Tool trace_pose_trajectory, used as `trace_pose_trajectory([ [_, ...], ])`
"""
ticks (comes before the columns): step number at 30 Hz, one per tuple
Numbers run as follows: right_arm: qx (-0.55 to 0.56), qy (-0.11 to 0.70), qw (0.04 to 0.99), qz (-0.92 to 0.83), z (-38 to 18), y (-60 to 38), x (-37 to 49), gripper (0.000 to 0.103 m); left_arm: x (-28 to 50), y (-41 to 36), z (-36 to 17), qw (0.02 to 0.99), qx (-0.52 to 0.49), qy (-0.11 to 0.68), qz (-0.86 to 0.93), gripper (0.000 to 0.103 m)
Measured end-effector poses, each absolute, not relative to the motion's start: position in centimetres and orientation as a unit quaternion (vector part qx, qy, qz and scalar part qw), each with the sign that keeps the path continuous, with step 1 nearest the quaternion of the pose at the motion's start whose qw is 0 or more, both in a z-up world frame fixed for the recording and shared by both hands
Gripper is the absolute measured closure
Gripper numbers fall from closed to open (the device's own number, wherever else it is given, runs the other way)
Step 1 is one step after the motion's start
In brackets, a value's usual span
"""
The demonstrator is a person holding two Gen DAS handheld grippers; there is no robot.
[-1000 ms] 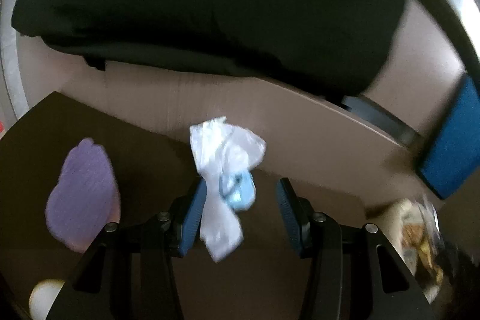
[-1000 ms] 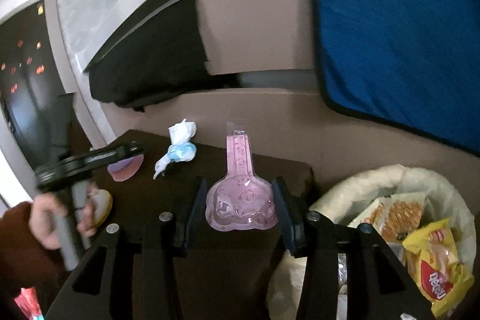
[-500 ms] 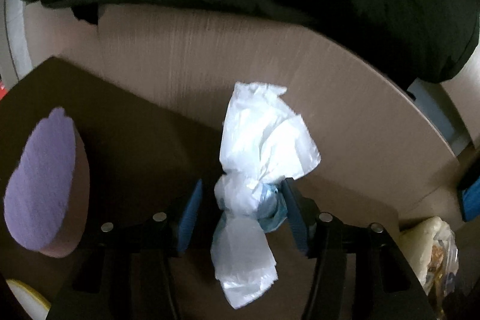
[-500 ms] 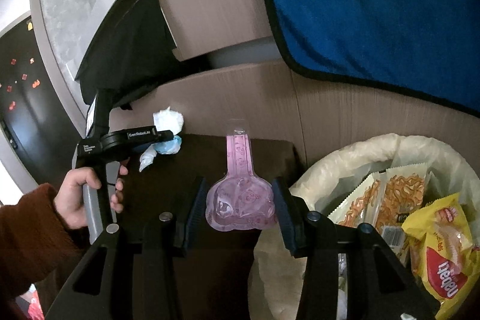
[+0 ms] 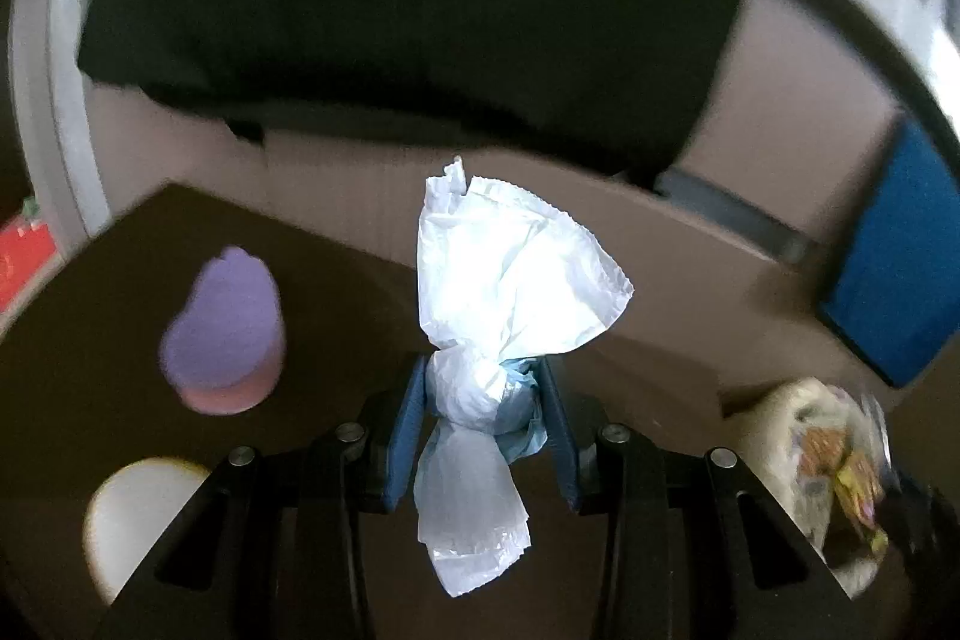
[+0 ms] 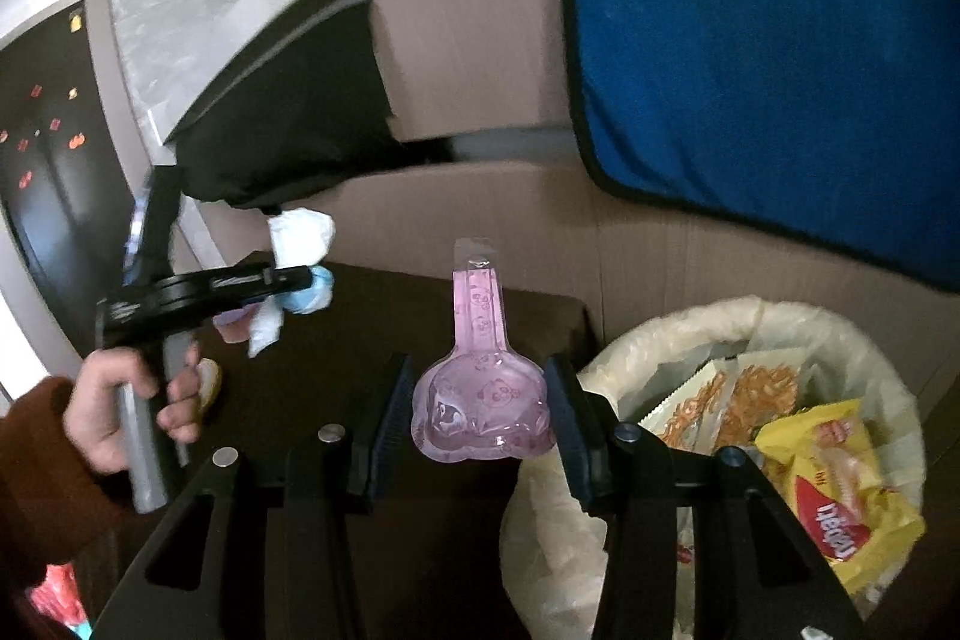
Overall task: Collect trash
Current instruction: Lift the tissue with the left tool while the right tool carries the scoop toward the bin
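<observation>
My left gripper [image 5: 480,418] is shut on a knotted white plastic bag [image 5: 498,292] with something blue inside, held above the dark table [image 5: 108,340]. In the right wrist view the left gripper [image 6: 300,280] holds that bag [image 6: 300,238] up at the left. My right gripper [image 6: 480,412] is shut on a pink clear plastic blister pack [image 6: 480,388] with panda prints, held near the table's right end. The lined trash bin [image 6: 660,340] with snack wrappers [image 6: 828,484] stands to its right; it also shows in the left wrist view [image 5: 780,418].
A purple-topped sponge [image 5: 222,334] and a round cream object [image 5: 138,514] lie on the table at the left. A black cloth [image 5: 408,28] and a blue towel [image 6: 768,58] hang over the brown cabinet front [image 5: 660,280] behind.
My left gripper has closed on the white bag and lifted it off the table. My right gripper still holds the pink pack and has shifted only slightly near the bin.
</observation>
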State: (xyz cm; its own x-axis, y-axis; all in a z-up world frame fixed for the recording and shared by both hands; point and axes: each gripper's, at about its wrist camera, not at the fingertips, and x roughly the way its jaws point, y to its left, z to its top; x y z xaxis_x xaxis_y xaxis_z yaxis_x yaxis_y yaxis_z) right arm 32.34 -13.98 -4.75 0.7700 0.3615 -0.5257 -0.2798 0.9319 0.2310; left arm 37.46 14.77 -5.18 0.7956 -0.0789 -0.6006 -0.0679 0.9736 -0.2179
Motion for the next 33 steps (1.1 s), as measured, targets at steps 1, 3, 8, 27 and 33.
trace_pose_trajectory([
  [1, 0.066, 0.290, 0.939, 0.172, -4.4, -13.7, 32.0, 0.061, 36.4, 14.5, -4.5, 0.943, -0.112, 0.313, -0.005, 0.064],
  [3, 0.055, 0.282, 0.942, 0.175, -3.6, -13.1, 31.1, 0.061, 33.4, 14.1, -3.2, 0.949, -0.106, 0.298, -0.010, 0.064],
  [8, 0.026, 0.256, 0.950, 0.177, -1.0, -11.6, 28.8, 0.061, 28.4, 12.7, 0.0, 0.964, -0.081, 0.253, -0.018, 0.064],
  [27, 0.008, 0.163, 0.980, 0.118, 7.4, -17.0, 21.0, 0.061, 19.7, 2.5, 8.2, 0.986, -0.028, 0.147, -0.068, 0.064],
  [33, 0.008, 0.148, 0.985, 0.085, 8.2, -20.2, 19.0, 0.061, 18.6, -1.4, 8.8, 0.986, -0.004, 0.136, -0.091, 0.064],
])
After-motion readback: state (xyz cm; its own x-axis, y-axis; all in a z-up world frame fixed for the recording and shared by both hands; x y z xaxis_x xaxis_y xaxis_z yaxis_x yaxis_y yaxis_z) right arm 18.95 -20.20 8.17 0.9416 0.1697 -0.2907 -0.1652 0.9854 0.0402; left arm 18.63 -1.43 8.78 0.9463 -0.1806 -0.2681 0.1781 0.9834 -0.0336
